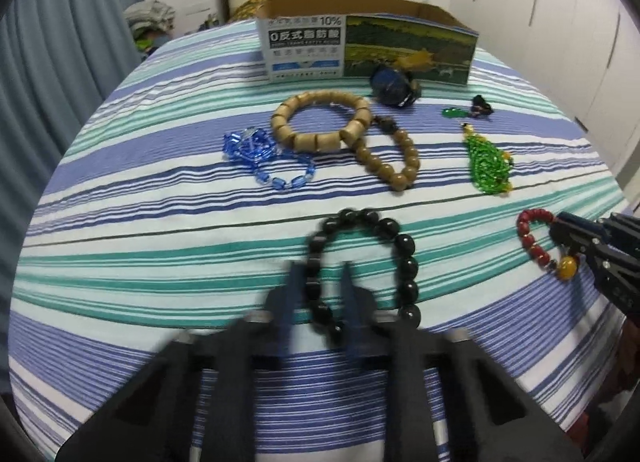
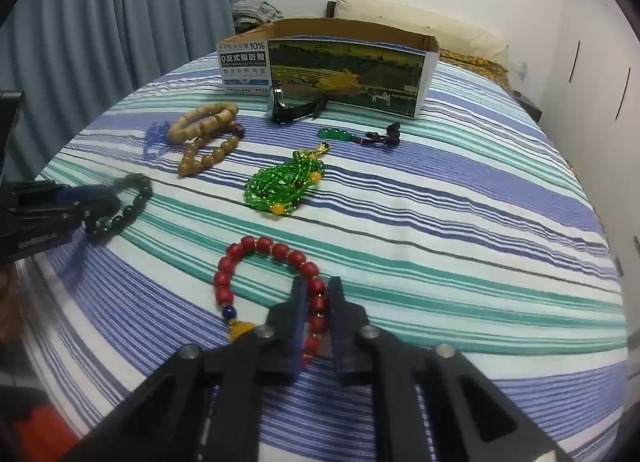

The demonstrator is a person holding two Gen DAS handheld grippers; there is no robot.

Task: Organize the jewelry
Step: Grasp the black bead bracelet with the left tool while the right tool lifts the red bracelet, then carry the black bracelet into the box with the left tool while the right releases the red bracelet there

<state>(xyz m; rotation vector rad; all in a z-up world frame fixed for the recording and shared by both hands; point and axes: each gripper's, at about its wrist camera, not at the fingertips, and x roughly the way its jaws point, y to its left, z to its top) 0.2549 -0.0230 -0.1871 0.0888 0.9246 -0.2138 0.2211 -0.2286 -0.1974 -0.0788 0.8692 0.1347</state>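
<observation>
Black beads of one bracelet [image 1: 362,270] sit clamped in the left gripper [image 1: 320,298], the red bead bracelet [image 2: 272,286] in the right gripper [image 2: 318,302], both near on the striped bedspread [image 2: 460,221]; lifting them to the far cardboard box [image 2: 328,61] looks next.

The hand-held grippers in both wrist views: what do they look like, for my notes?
Both look the same build. The left hand-held gripper and the right hand-held gripper each have black angular linkage arms with cut-out slots, round silver pivot pins, and two narrow fingers faced with blue pads. No cables or sleeves are clearly visible.
</observation>
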